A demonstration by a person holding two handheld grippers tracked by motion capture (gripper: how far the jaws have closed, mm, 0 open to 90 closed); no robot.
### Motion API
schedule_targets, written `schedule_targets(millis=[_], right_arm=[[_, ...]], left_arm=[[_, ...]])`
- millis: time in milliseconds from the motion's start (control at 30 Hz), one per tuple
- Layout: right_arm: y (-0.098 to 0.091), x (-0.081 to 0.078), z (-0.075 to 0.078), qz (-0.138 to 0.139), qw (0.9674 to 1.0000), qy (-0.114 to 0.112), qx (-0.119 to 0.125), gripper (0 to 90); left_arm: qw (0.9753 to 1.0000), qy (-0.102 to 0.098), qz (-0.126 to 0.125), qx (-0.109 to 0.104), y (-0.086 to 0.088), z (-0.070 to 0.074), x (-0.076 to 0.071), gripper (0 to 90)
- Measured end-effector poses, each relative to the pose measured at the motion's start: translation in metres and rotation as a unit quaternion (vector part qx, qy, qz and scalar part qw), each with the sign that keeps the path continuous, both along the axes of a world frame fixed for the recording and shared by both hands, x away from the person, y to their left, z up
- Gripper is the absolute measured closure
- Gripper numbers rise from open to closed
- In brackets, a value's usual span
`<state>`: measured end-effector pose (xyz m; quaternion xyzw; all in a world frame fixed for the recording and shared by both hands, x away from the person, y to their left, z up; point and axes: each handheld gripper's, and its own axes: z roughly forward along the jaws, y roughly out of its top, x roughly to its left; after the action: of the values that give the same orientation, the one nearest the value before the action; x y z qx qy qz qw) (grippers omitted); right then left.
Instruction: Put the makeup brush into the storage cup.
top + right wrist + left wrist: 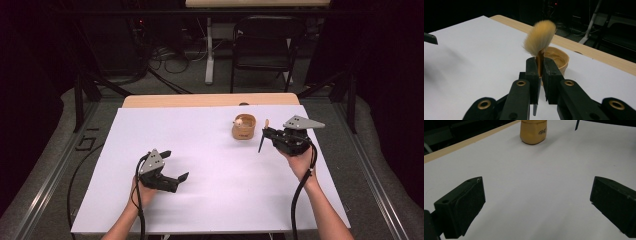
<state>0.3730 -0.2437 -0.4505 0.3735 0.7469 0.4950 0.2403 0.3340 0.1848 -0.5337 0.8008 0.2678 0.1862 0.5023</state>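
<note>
Right gripper view: fluffy tan brush point(541, 37) clamped; round wooden cup point(559, 58).

Black fingers point(461, 207), seemingly brass-ringed screws.

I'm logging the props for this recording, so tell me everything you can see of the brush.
The brush has a fluffy tuft of pale tan bristles on an orange-brown ferrule and a thin dark handle that tapers to a point. The right tool is shut on it just below the tuft, holding it nearly upright and clear of the table, bristles up, handle tip hanging down. It is beside the tan wooden cup, not touching it.
</note>
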Motion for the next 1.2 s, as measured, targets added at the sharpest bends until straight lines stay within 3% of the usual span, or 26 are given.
schedule_targets(millis=[33, 133, 300, 800, 1200], right_arm=[[0.000, 0.001, 0.001, 0.000, 1.0000, -0.002, 0.000, 83.8], [0.001, 0.004, 0.006, -0.002, 1.0000, -0.004, 0.002, 83.9], [0.005, 0.009, 0.013, -0.002, 0.9999, -0.008, -0.006, 83.8], [0.006, 0.024, 0.036, -0.009, 0.9997, -0.022, -0.011, 83.9], [0.006, 0.036, 0.044, -0.017, 0.9995, -0.027, -0.008, 83.9]], left_arm=[[1.0000, -0.002, 0.009, 0.003, 0.001, 0.000, -0.001, 0.0], [1.0000, 0.005, 0.004, -0.001, 0.002, -0.001, 0.000, 0.0], [0.9999, 0.006, -0.002, 0.011, 0.000, -0.001, 0.000, 0.0], [1.0000, -0.001, 0.003, 0.006, 0.001, 0.000, 0.000, 0.0], [1.0000, 0.001, 0.000, 0.007, 0.002, -0.001, 0.001, 0.0]])
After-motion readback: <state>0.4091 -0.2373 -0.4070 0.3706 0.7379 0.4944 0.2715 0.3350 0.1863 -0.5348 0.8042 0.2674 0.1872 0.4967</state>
